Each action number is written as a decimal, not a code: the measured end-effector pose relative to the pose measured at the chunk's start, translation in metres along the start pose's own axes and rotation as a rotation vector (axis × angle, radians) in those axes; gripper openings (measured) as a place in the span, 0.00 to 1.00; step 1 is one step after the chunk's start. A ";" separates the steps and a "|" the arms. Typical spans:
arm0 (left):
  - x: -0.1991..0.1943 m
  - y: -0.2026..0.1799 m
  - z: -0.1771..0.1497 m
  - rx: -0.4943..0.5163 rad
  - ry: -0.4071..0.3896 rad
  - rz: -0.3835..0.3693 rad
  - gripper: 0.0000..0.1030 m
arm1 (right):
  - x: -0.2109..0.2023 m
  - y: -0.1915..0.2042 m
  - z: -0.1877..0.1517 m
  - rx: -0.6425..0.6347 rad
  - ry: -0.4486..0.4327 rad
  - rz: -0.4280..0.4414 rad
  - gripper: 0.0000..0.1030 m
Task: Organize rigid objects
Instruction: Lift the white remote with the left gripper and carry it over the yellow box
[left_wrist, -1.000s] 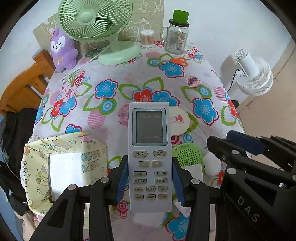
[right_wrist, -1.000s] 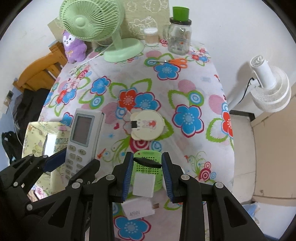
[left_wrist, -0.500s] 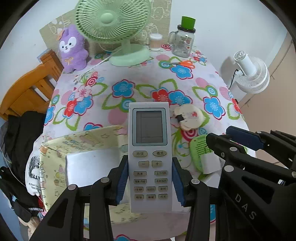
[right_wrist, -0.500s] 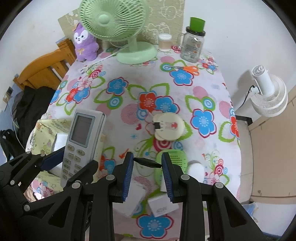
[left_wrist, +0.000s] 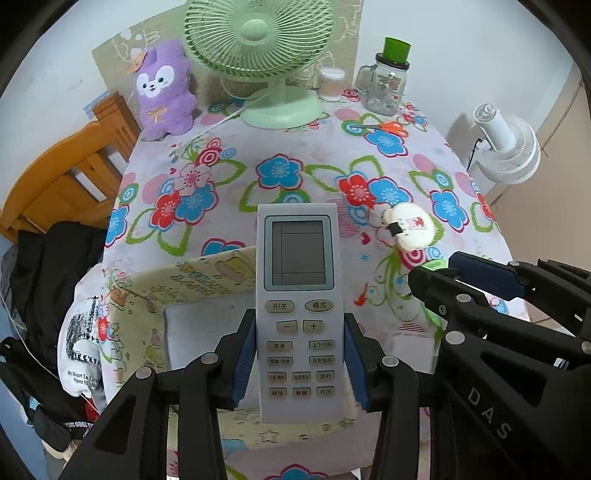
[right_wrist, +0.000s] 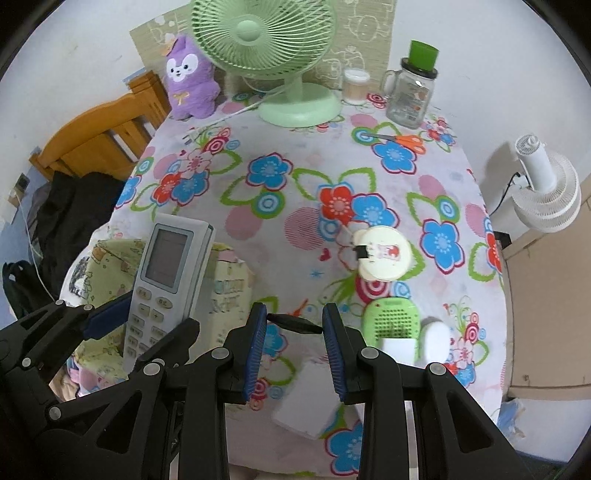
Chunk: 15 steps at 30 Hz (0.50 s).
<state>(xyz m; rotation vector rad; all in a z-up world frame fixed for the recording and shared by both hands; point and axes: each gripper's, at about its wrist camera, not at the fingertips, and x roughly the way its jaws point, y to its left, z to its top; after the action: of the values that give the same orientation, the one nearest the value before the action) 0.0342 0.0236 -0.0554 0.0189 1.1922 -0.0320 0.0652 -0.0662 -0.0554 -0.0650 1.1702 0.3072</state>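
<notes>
Left claw: clamped on the lower half of a white remote, blue pads pressing both long edges; the remote points away, screen and buttons facing up.
Remote's place: held in the air above a pale yellow box with cartoon print, at the near left edge of the surface.
Right claw: closed, with a thin dark piece bridging its tips; what that piece is I cannot tell. It hangs above the near edge of the surface.
Under the right claw: a flat white block lies on the flowered cloth near the edge.
Near right: a green perforated gadget with a white lower part, and a small white rounded thing just beside it.
Middle: a round cream case with a dark clip on its left side, lying flat, well apart from the box.
Far right: orange-handled scissors flat on the cloth, near a glass jar with a green cap.
Far centre: a green fan on its round base, a small cotton-swab tub beside the base.
Far left: a purple plush upright against the wall.
Off the surface: a wooden chair with dark clothing on the left, a white fan on the right.
</notes>
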 end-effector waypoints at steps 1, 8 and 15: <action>0.000 0.004 0.000 -0.002 0.000 0.003 0.44 | 0.001 0.003 0.001 -0.004 0.000 0.002 0.34; 0.008 0.029 -0.001 -0.013 0.020 0.008 0.44 | 0.011 0.030 0.007 -0.023 0.008 0.019 0.34; 0.020 0.049 -0.003 0.001 0.047 0.021 0.44 | 0.024 0.051 0.010 -0.045 0.026 0.033 0.34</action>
<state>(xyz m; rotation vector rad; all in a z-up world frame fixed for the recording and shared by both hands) 0.0406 0.0719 -0.0750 0.0330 1.2392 -0.0140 0.0689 -0.0101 -0.0682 -0.0890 1.1912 0.3626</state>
